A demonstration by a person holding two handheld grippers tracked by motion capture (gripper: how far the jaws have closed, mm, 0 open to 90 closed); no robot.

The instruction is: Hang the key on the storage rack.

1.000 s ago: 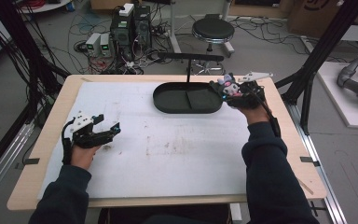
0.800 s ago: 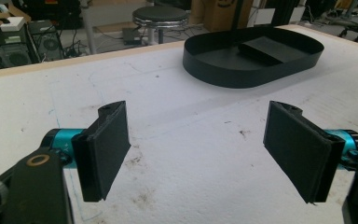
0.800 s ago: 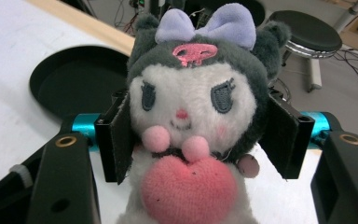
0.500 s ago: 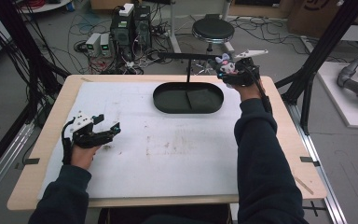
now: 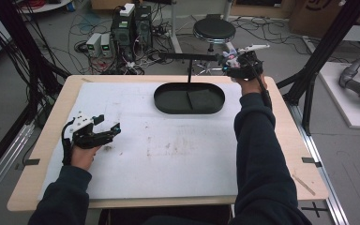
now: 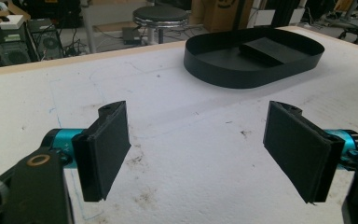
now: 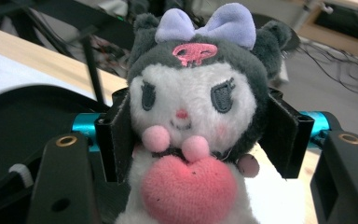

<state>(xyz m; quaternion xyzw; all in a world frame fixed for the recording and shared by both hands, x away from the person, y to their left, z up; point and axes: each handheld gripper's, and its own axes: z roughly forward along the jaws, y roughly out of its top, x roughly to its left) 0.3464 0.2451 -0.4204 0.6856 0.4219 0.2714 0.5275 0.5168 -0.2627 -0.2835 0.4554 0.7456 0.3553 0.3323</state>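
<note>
A plush doll (image 7: 191,107) with a white face, dark grey hood, lilac bow and pink heart sits between the black jaws of my right gripper (image 7: 200,135), which press on its head from both sides. From above, that gripper (image 5: 238,64) hangs raised at the table's far right edge with the doll (image 5: 228,59) facing left, close to the right end of a black bar (image 5: 187,56). My left gripper (image 5: 110,131) rests low over the white mat at the left. In its own view this left gripper (image 6: 200,149) stands wide open with bare mat between the pads.
A black oval tray (image 5: 168,105) lies at the far middle of the mat, with a thin post carrying the bar above it. The same tray (image 6: 242,77) holds a flat dark insert. Beyond the table are a stool (image 5: 214,30), computers and cables.
My right gripper with the doll has moved away from over the tray's right end, farther back and higher, to beside the bar's right end. The left gripper has stayed put.
</note>
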